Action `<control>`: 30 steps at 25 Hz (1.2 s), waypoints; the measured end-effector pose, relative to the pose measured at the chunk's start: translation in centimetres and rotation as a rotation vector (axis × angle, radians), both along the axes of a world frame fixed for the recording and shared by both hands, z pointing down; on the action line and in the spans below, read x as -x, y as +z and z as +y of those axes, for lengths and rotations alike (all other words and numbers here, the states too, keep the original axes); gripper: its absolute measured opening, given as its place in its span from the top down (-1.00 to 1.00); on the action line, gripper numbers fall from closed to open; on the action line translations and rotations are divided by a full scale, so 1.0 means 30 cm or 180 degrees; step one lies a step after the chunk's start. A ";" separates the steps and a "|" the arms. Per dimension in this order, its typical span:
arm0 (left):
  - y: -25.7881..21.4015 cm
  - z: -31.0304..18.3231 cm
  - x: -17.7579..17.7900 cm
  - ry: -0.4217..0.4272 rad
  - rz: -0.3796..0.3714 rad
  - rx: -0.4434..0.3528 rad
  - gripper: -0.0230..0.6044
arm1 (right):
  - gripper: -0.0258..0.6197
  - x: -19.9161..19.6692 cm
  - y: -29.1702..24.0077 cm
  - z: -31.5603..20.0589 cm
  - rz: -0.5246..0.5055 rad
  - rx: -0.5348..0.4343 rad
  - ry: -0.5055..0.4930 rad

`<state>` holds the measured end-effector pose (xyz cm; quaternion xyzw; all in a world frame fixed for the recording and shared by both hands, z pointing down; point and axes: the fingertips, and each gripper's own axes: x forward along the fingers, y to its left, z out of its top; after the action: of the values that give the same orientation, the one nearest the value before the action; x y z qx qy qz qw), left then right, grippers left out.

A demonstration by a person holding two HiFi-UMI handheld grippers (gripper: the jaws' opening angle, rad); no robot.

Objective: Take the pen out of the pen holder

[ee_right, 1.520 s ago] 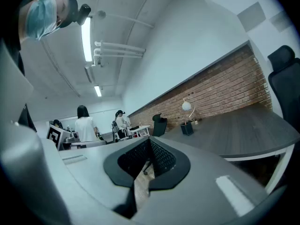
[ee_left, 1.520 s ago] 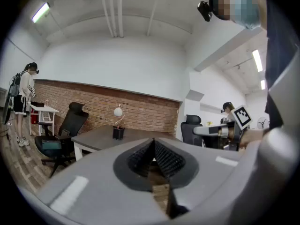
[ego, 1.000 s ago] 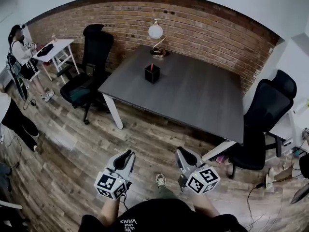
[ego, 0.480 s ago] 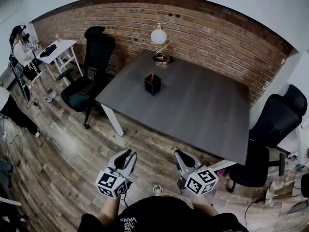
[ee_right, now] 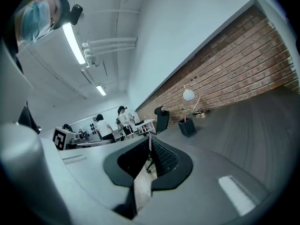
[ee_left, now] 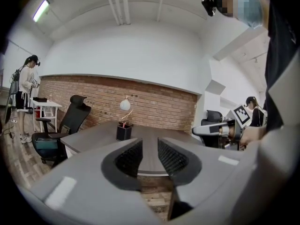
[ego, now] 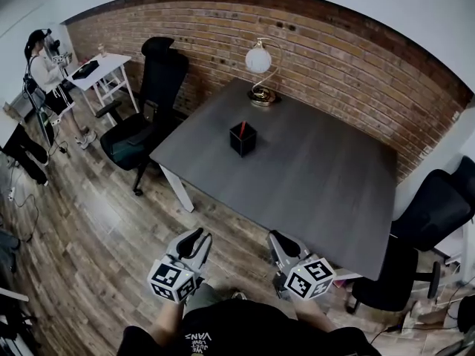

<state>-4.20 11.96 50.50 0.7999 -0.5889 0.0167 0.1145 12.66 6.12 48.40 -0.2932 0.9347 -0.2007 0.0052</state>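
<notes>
A black square pen holder (ego: pixel 243 140) stands on the dark grey table (ego: pixel 319 184), with a red pen (ego: pixel 242 127) upright in it. Both grippers hover over the wooden floor short of the table's near edge, far from the holder. My left gripper (ego: pixel 197 236) points at the table; its jaws have just been opening and stand apart with nothing between them (ee_left: pixel 150 142). The holder (ee_left: pixel 123 132) shows beyond them. My right gripper (ego: pixel 277 236) has its tips together (ee_right: pixel 150 138) and holds nothing. In the right gripper view the holder (ee_right: pixel 188 127) lies far ahead.
A globe lamp (ego: pixel 258 59) stands at the table's far edge by the brick wall. Black office chairs sit at the table's left (ego: pixel 145 121) and right (ego: pixel 434 217). A person (ego: pixel 43 69) stands by a small white desk (ego: pixel 104 69) at far left.
The table and pen holder have drawn nearer and shifted right in the head view as I walk toward them. Both grippers keep their place in the picture.
</notes>
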 end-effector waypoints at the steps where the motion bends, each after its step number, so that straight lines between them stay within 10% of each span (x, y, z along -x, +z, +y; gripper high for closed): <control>1: 0.003 -0.022 0.015 -0.0007 0.0011 0.0004 0.58 | 0.91 0.011 0.003 -0.019 -0.0004 0.0004 0.0007; 30: 0.020 -0.949 0.441 0.1290 -0.0037 0.0085 0.58 | 0.91 0.416 0.026 -0.646 0.0029 0.0164 0.1289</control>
<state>-17.44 -16.52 51.10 0.9003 -0.4162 0.0518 0.1160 0.17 -13.28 49.19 -0.4762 0.8512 -0.2181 0.0336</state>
